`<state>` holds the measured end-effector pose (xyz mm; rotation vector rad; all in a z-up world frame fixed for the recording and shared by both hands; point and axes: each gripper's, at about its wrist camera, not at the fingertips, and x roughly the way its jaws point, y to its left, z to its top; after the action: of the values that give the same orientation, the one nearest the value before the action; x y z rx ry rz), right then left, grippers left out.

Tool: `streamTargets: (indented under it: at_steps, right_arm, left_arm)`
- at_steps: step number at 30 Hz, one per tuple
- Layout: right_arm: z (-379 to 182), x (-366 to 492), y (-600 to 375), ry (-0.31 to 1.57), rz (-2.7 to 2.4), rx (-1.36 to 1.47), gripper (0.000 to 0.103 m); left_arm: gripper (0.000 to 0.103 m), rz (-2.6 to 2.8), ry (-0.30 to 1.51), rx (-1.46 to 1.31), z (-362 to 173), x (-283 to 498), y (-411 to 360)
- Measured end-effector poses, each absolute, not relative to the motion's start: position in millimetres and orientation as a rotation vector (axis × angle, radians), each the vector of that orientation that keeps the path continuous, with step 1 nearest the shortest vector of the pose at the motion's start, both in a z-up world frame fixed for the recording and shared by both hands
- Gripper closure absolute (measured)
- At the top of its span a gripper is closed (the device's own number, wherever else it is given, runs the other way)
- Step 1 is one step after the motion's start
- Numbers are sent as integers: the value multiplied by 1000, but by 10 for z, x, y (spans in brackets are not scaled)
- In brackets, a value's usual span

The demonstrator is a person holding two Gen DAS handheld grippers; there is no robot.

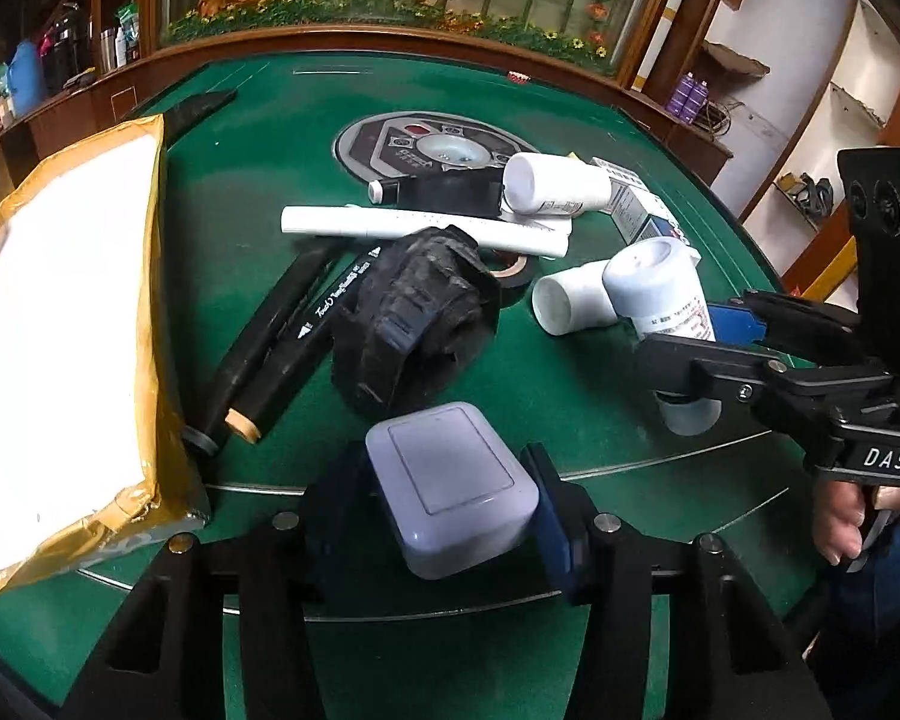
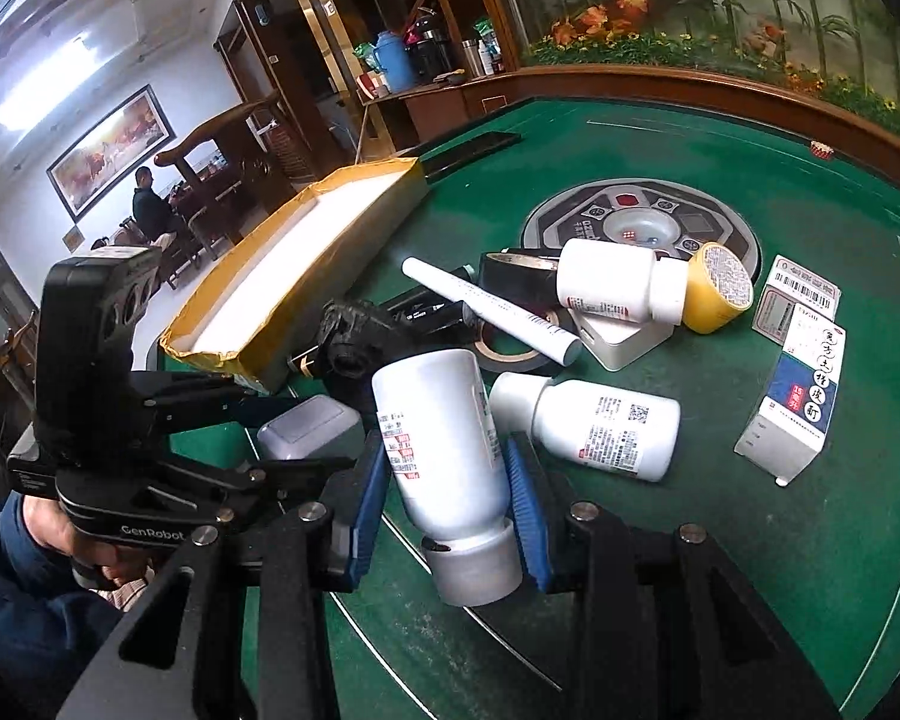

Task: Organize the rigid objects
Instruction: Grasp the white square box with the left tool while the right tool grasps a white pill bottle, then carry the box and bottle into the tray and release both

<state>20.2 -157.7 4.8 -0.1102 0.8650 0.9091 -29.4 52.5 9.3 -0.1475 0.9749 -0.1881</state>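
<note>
My left gripper is shut on a grey rounded case, held just above the green table. It shows in the right wrist view too. My right gripper is shut on a white bottle, cap toward the camera; the bottle also shows in the left wrist view. An open yellow-taped box with a white inside lies at the left, also in the right wrist view. A pile of objects lies mid-table: a white tube, black markers, a black crumpled lump.
More white bottles, a yellow tape roll, black tape rolls, a white flat box and small cartons lie on the table. A round console sits at its centre. A wooden rim bounds the far edge.
</note>
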Motion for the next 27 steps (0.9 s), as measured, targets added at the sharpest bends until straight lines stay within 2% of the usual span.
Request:
streamTargets:
  at_steps: [14, 21, 27]
  right_arm:
    - [47, 221, -1604, 867, 919, -61, 65]
    - [228, 220, -1487, 856, 995, 54, 66]
    - [351, 232, -927, 896, 1092, 115, 66]
  left_arm:
    - [49, -236, 877, -213, 354, -518, 724]
    - [49, -148, 780, -262, 654, -610, 1205]
    - [49, -17, 746, -286, 741, -618, 1757]
